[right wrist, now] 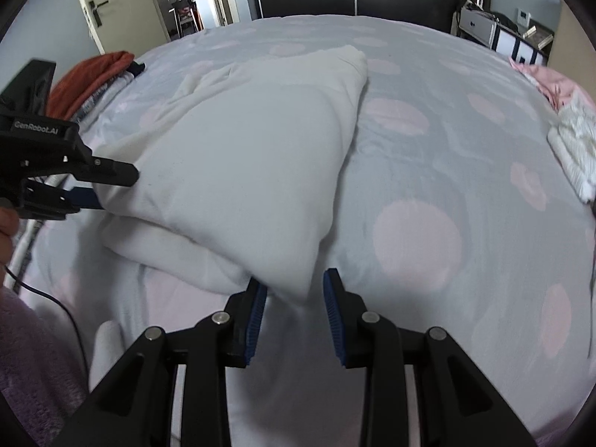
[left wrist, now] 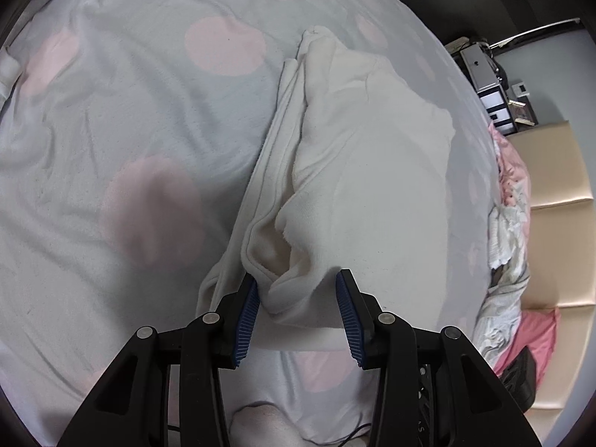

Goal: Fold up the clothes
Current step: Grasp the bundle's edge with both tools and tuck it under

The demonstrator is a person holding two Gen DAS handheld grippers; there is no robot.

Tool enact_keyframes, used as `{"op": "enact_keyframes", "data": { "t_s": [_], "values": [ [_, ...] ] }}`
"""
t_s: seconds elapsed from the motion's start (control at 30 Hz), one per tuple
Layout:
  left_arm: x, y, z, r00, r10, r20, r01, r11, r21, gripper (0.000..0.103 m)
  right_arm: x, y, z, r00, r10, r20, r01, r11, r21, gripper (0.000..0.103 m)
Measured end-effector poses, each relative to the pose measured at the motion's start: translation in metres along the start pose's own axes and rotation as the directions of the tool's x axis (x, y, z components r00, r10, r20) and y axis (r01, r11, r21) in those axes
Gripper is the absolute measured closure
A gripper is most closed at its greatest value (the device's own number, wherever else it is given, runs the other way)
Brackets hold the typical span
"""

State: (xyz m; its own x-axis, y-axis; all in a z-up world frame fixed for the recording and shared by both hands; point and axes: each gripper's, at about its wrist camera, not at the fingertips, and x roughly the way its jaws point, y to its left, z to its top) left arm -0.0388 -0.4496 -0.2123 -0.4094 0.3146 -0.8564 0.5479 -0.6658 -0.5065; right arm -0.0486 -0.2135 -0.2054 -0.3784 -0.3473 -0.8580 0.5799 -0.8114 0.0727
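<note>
Both claws, left claw (left wrist: 298, 298) and right claw (right wrist: 294, 294), are being held spread around white garment (right wrist: 242, 171) corners on the bed (right wrist: 447, 149); pinching is probably needed next.

Hidden, cropped, blurred

Left tongs (left wrist: 298, 316): bases cut by bottom edge; cream garment (left wrist: 372, 186) bunched between the pads, contact with the far pad unclear. Right tongs (right wrist: 294, 314): a garment corner sits between the pads, contact uncertain; bases also cropped. Left of the right tongs, the other tool's tips are buried in a fold and a hand (right wrist: 7, 229) is cut by the frame edge. Folded pile (right wrist: 89, 85) beyond: lower items hidden under the orange top piece. Far right of the right tongs, white bundle (right wrist: 575, 149) blurred and cropped. Shelf clutter (left wrist: 495, 89) too small to identify.
</note>
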Motion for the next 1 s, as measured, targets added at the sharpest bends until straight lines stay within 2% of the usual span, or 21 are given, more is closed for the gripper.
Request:
{"op": "enact_keyframes", "data": {
  "t_s": [0.07,0.17,0.3,0.33,0.37,0.43,0.67,0.77,0.8,0.9,1.0],
  "values": [
    [-0.001,0.002,0.001,1.000,0.020,0.009,-0.020,1.000,0.006,0.073,0.001,0.004,0.001,1.000,-0.016,0.010,0.016,1.000,-0.019,0.072],
    [-0.008,-0.003,-0.001,0.999,0.009,0.034,-0.010,1.000,0.018,0.085,-0.007,0.006,-0.001,0.998,-0.034,0.046,0.036,0.999,-0.039,0.072],
    [-0.015,-0.016,-0.005,0.998,0.015,0.068,-0.019,0.997,0.071,0.087,-0.024,0.009,-0.005,0.993,-0.031,0.113,0.037,0.998,-0.052,0.073],
    [-0.015,-0.019,-0.006,0.997,0.020,0.075,-0.026,0.996,0.084,0.087,-0.027,0.008,-0.006,0.992,-0.016,0.125,0.022,0.999,-0.048,0.076],
    [-0.017,-0.022,-0.007,0.996,0.025,0.084,-0.033,0.995,0.095,0.088,-0.028,0.007,-0.005,0.992,0.002,0.127,0.003,0.999,-0.039,0.083],
    [-0.023,-0.024,-0.009,0.993,0.024,0.112,-0.035,0.994,0.105,0.089,-0.030,0.002,-0.005,0.992,0.031,0.125,-0.030,1.000,-0.005,0.085],
    [-0.053,-0.041,-0.025,0.976,-0.064,0.209,0.028,0.985,0.171,0.090,-0.038,-0.013,-0.011,0.987,0.092,0.128,-0.102,0.992,0.080,0.091],
    [-0.068,-0.049,-0.037,0.967,-0.070,0.245,0.011,0.972,0.236,0.090,-0.035,-0.016,-0.013,0.988,0.106,0.116,-0.118,0.987,0.105,0.091],
    [-0.070,-0.051,-0.041,0.967,-0.055,0.250,-0.010,0.968,0.249,0.090,-0.034,-0.017,-0.014,0.988,0.108,0.111,-0.120,0.987,0.109,0.091],
    [-0.046,-0.043,-0.036,0.980,0.066,0.189,-0.104,0.974,0.199,0.090,-0.031,-0.017,-0.016,0.989,0.111,0.096,-0.122,0.986,0.115,0.091],
    [-0.032,-0.029,-0.026,0.982,0.119,0.149,-0.142,0.978,0.153,0.090,-0.027,-0.018,-0.019,0.990,0.122,0.077,-0.130,0.984,0.124,0.091]
  ]
}}
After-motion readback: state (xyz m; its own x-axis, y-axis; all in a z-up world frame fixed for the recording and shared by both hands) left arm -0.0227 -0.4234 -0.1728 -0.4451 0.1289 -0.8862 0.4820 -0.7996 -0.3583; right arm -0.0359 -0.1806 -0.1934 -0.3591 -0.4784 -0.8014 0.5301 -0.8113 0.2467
